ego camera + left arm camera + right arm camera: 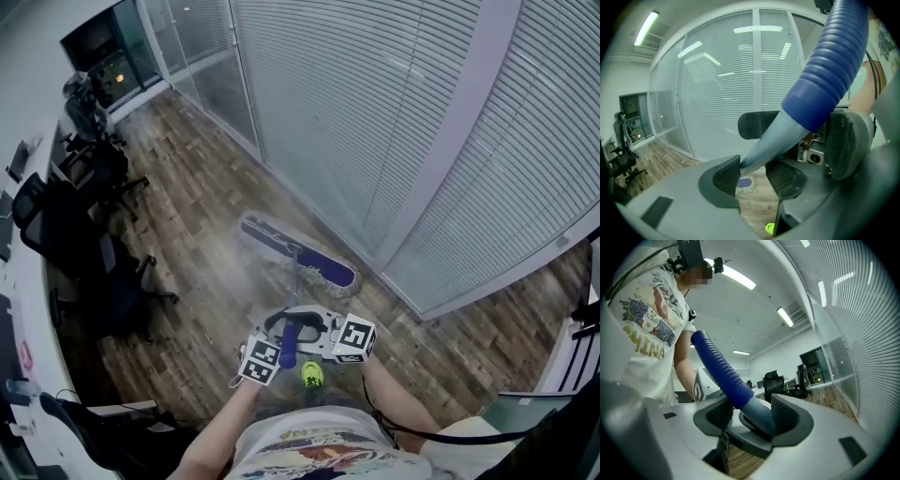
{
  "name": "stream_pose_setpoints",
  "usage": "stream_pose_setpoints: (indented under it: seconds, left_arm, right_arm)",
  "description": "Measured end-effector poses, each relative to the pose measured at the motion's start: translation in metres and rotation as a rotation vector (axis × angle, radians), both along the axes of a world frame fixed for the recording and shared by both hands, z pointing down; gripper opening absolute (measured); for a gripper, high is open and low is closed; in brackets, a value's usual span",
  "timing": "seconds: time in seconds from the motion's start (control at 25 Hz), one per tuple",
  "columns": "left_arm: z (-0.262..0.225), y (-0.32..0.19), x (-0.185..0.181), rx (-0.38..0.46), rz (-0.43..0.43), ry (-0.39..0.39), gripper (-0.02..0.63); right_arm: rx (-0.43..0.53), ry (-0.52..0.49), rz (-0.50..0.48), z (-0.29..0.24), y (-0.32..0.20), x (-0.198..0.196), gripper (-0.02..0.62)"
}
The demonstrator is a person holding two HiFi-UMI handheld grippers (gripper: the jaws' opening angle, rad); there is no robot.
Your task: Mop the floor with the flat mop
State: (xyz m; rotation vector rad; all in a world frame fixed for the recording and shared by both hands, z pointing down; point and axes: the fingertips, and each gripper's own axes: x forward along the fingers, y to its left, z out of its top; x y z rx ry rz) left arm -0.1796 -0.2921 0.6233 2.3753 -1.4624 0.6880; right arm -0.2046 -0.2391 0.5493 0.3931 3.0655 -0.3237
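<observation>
Both your grippers sit together on the mop handle (289, 343), close in front of you and well back from the glass wall (375, 122). Two grips on one pole, I'd say, so you can push and steer. On the left gripper (752, 176), ridged black pads pinch the smooth grey taper below the ribbed blue sleeve. The right gripper (752, 418) is clamped on that same taper from the opposite side. The mop head (298, 255), a long flat blue pad with a pale shaggy fringe, lies on the wood-plank floor (197, 234) just beside the glass wall's foot, apparently working that edge.
</observation>
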Motion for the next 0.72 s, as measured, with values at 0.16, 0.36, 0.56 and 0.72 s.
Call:
stream_pose_setpoints:
  seconds: [0.16, 0.36, 0.56, 0.72]
  left_arm:
    - [0.010, -0.036, -0.016, 0.021, 0.009, 0.082, 0.156]
    - [0.019, -0.071, -0.015, -0.005, 0.038, 0.052, 0.163]
    - [0.023, -0.102, -0.009, -0.006, 0.057, 0.051, 0.166]
    - [0.027, -0.119, -0.009, -0.020, 0.074, 0.025, 0.167]
  right_arm:
    - [0.011, 0.006, 0.003, 0.008, -0.036, -0.016, 0.238]
    - [0.006, 0.005, 0.029, 0.017, -0.071, -0.015, 0.238]
    - [-0.003, -0.003, 0.066, 0.021, -0.103, -0.008, 0.238]
    - [-0.007, -0.008, 0.079, 0.025, -0.121, -0.008, 0.238]
